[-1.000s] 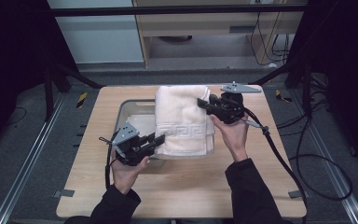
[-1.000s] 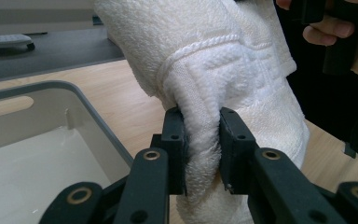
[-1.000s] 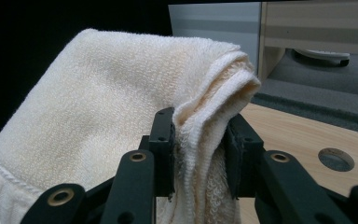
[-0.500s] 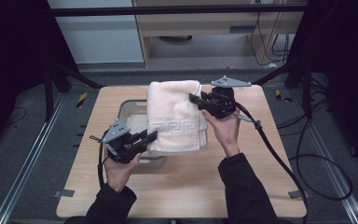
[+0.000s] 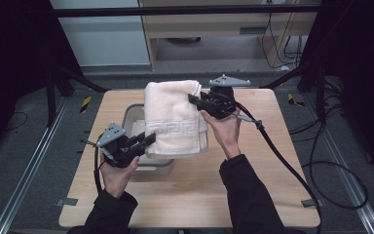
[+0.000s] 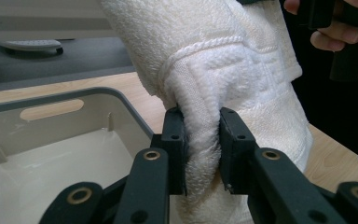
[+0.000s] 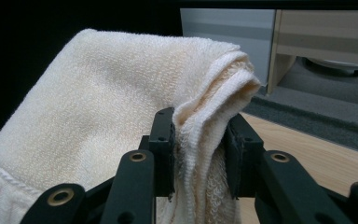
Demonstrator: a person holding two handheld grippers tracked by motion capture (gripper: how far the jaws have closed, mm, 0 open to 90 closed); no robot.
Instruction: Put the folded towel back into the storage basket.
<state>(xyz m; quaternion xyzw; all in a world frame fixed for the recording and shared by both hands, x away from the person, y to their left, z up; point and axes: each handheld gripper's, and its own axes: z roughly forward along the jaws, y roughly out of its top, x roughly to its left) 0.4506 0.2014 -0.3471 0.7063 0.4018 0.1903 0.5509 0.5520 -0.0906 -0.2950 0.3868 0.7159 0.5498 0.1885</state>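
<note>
One folded cream towel, held above the table at centre frame in the high view; long axis runs from upper frame to lower frame, the end with the woven key-pattern band toward the bottom. Left gripper clenched on its lower-left corner; right gripper clenched on its upper-right folded edge. Grey bin, open-topped, stands under the towel's left half, pale inside. Table: light wood, tape marks at its lower corners. Room: dark surround, grey floor, metal rails either side, black cables at right, wooden cabinet beyond the table.
</note>
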